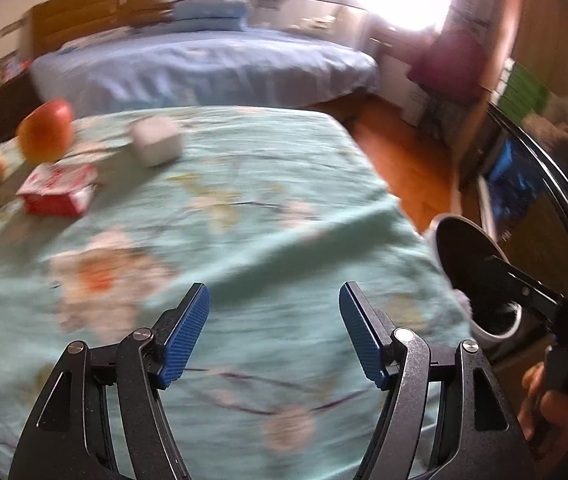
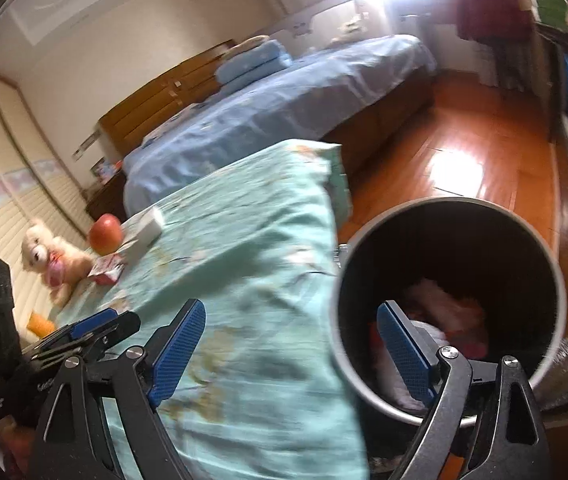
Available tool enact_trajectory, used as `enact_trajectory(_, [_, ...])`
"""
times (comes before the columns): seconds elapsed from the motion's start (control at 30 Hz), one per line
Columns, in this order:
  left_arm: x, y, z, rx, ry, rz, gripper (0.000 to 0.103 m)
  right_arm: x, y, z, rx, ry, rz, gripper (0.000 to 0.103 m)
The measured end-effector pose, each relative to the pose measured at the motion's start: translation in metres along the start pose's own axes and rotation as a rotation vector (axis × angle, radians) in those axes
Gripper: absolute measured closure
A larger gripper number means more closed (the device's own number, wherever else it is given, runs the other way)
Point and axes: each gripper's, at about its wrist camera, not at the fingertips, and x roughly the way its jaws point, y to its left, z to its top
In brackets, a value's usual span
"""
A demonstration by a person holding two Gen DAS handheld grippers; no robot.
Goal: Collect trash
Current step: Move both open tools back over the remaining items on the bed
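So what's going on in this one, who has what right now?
A person holds two grippers over a table with a teal floral cloth. The left gripper is open and holds nothing. The right gripper is open too, hovering at the rim of a dark bin beside the table that already has crumpled trash inside. A red carton, a white box and an apple sit at the far end.

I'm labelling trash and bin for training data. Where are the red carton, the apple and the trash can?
red carton (image 1: 58, 190): left wrist view, top face.
apple (image 1: 46, 131): left wrist view, middle of its skin.
trash can (image 2: 450, 205): right wrist view, far rim.
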Motion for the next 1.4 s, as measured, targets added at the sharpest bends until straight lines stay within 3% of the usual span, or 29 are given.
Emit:
enact_trajectory(0.3, [-0.01, 0.066, -0.004, -0.12, -0.014, 0.075, 0.034, 0.038, 0.063, 0.0, -0.097, 0.063, 0.088, 0.013])
enact_trajectory(0.5, [-0.012, 0.086, -0.008, -0.152, -0.013, 0.098, 0.034, 0.053, 0.09, 0.001, -0.143, 0.083, 0.119, 0.013])
enact_trajectory(0.93, [-0.009, 0.121, -0.005, -0.217, -0.005, 0.144, 0.034, 0.085, 0.116, 0.007, -0.187, 0.115, 0.137, 0.013])
enact_trajectory(1.4, [0.021, 0.148, 0.03, -0.246, 0.0, 0.198, 0.033, 0.126, 0.138, 0.025, -0.23, 0.159, 0.165, 0.013])
